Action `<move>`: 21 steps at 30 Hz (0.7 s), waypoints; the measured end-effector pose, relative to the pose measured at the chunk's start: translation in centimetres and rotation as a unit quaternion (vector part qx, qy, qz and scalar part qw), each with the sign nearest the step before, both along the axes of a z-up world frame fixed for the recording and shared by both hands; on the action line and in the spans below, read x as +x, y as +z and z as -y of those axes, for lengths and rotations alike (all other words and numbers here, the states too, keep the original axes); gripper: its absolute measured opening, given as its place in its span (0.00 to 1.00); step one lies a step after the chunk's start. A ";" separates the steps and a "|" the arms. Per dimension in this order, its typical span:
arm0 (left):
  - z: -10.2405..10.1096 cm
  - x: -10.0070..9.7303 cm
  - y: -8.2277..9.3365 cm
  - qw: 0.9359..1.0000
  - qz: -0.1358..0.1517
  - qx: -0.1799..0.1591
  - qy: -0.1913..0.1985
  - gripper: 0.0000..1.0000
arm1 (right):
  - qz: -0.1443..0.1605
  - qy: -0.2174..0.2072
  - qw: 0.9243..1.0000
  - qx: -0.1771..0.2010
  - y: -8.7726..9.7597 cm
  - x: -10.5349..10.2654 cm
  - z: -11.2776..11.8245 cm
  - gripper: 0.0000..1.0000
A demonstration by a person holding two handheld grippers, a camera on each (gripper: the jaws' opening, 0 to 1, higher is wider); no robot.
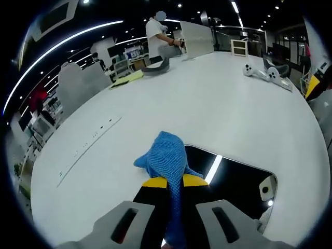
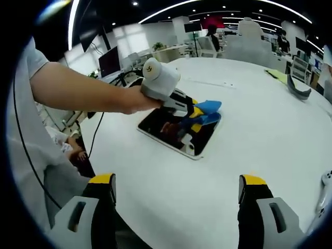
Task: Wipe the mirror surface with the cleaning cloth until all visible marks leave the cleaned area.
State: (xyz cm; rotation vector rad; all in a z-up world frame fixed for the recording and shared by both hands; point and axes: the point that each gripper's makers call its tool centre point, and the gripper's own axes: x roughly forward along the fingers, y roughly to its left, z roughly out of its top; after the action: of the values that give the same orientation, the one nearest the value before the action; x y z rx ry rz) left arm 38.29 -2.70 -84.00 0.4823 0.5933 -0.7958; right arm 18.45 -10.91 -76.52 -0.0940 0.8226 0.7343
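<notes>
Nubbly blue cloth [image 1: 167, 158] on glossy dark mirror [image 1: 236, 179], matt white table [image 1: 207, 98].

Wide bare stretch of white table [image 1: 207, 98] ahead of the mirror [image 1: 238, 181] in the left gripper view; obstacles sit only near the far edges: white controllers [image 1: 267, 74] far right, grey curved piece [image 1: 155, 67] and yellow-green sheet [image 1: 127, 79] far left, upright white panel [image 1: 197, 39] with a person [image 1: 158, 36] beside it at the back. In the right gripper view the left gripper [image 2: 199, 115], its jaws closed on the blue cloth [image 2: 210, 106], and the person's forearm [image 2: 83, 91] span the mirror's near-left side. The mirror's right side and the table between it and the right gripper [image 2: 176, 194], jaws spread wide, are unobstructed.
</notes>
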 end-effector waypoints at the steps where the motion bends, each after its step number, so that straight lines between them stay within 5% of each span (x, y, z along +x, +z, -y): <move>1: 0.0 0.0 0.0 1.000 0.001 0.002 -0.001 0.05 | 0.000 -0.001 1.000 0.002 0.0 0.0 -0.1 0.99; 12: -1.0 0.1 0.0 0.999 -0.004 0.039 0.021 0.04 | 0.005 -0.002 1.000 -0.001 0.5 0.1 0.0 0.98; 21: -2.1 -0.9 -0.2 0.999 -0.032 0.028 0.024 0.04 | 0.015 -0.003 1.000 0.001 1.2 0.4 -0.3 0.98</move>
State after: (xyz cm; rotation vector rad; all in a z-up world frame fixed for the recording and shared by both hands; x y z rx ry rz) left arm 37.34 -0.61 -84.15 0.4944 0.6847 -0.7533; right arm 18.83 -10.61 -75.28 -0.0993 0.7934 0.7265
